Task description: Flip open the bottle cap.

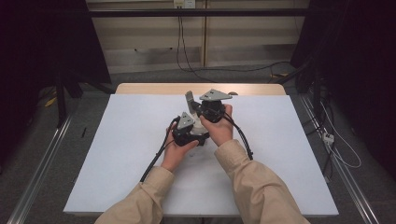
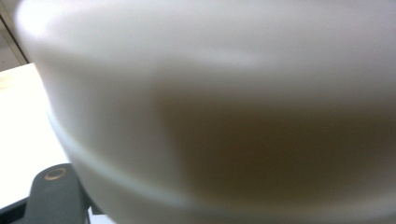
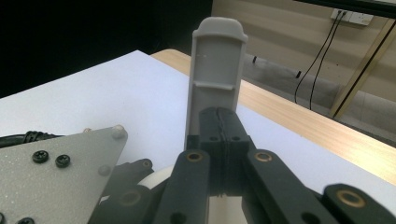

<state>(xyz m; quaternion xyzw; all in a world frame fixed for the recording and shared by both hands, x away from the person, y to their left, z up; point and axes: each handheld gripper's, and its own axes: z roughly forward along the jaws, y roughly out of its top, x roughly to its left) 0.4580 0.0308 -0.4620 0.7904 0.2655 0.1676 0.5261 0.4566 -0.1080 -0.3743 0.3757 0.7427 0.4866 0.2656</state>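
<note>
- Over the middle of the desk (image 1: 116,140), held up between the two grippers, sit the things in hand: a white tub (image 2: 233,93) and a grey flat piece (image 3: 215,70) that stands upright.
- From the right gripper view, the right gripper (image 3: 219,135) has its jaws pressed together on the lower end of the grey flat piece, which rises straight above them with a rounded top and a small ledge partway up.
- From the left gripper view, the white tub looms very close and blurred; the left gripper (image 1: 189,130) sits right against it, but whether its jaws are clamped on it I cannot tell.
- The grey flat piece looks like stiff moulded plastic, light and smooth (likely to slip or swivel if pinched only at its tip), so a hold low down, near the ledge, seems safest.
- The tub looks thin-walled, light and a little springy; taking it by the rim or the raised band round its side should keep it from squashing or sliding.
</note>
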